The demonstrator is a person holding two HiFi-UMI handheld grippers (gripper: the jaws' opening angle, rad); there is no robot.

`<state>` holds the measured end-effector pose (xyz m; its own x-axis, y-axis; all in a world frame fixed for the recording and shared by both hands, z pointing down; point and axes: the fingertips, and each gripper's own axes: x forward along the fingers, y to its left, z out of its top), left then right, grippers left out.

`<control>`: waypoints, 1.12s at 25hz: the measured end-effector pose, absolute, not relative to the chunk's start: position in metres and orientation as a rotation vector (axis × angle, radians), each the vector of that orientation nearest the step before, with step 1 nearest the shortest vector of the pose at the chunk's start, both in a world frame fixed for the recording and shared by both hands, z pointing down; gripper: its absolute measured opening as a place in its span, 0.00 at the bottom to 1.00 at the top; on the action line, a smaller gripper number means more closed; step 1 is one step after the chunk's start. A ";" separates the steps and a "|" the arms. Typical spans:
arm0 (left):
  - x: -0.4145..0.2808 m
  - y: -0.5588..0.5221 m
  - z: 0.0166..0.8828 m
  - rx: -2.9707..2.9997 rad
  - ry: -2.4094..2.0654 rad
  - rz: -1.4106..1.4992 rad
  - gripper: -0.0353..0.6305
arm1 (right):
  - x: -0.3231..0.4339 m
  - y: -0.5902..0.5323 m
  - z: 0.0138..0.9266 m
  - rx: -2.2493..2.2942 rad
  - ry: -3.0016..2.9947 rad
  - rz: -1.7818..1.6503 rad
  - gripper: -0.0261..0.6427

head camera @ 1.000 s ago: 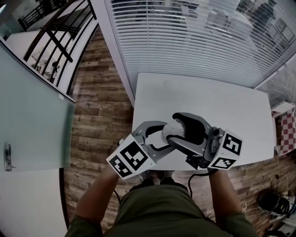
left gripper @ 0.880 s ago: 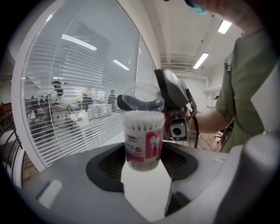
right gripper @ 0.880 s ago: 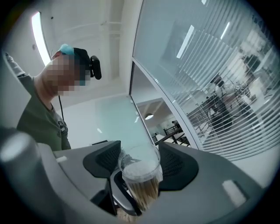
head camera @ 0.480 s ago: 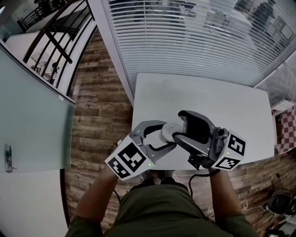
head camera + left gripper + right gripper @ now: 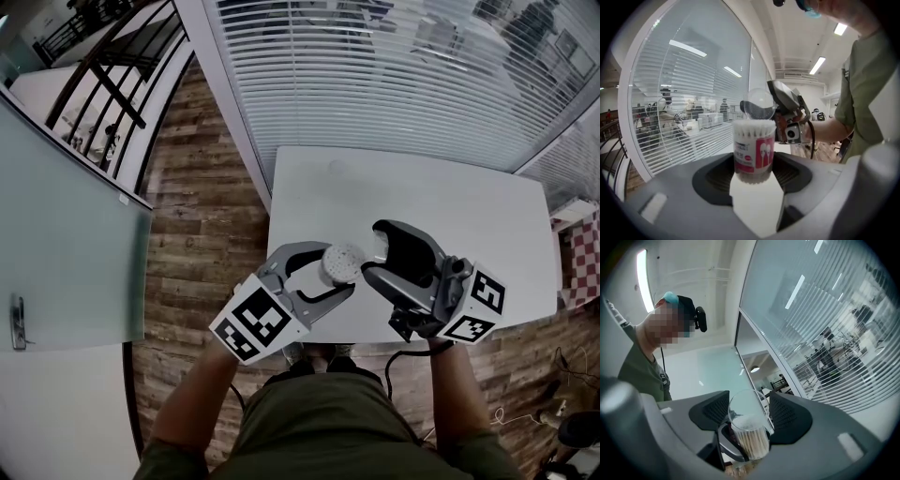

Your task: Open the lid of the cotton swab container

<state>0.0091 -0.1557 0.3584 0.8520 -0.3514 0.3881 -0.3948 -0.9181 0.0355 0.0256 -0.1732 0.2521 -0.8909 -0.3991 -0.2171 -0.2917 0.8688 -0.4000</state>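
The cotton swab container (image 5: 343, 261) is a clear round tub with a pink and white label (image 5: 753, 151), packed with white-tipped swabs. My left gripper (image 5: 336, 270) is shut on its lower body and holds it upright above the table's near edge. Its top stands uncovered, so the swab tips show. The clear round lid (image 5: 760, 104) sits between the pads of my right gripper (image 5: 381, 251), which is shut on it. In the right gripper view the lid (image 5: 748, 408) hangs just off the container (image 5: 751, 440), to the side of the rim and apart from it.
A white table (image 5: 422, 192) lies below both grippers. Slatted window blinds (image 5: 375, 75) run along its far side. Wooden floor (image 5: 202, 234) lies to the left, beside a glass partition (image 5: 66, 244). A checked cloth (image 5: 581, 262) sits at the right edge.
My right gripper has drawn away to the right with the lid, leaving a gap to the container. The swab tips now show in the head view. The left gripper has stayed put.
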 end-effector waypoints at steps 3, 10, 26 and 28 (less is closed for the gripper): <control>0.003 -0.160 0.357 2.902 -0.618 0.556 0.44 | 0.032 -0.176 0.253 -0.549 2.740 -0.521 0.45; -0.003 -0.167 0.352 2.905 -0.656 0.530 0.44 | 0.044 -0.182 0.263 -0.600 2.733 -0.548 0.45; -0.007 -0.176 0.352 2.904 -0.731 0.547 0.44 | 0.065 -0.179 0.261 -0.596 2.613 -0.646 0.45; -0.010 -0.177 0.352 2.896 -0.753 0.550 0.44 | 0.075 -0.177 0.252 -0.589 2.578 -0.648 0.44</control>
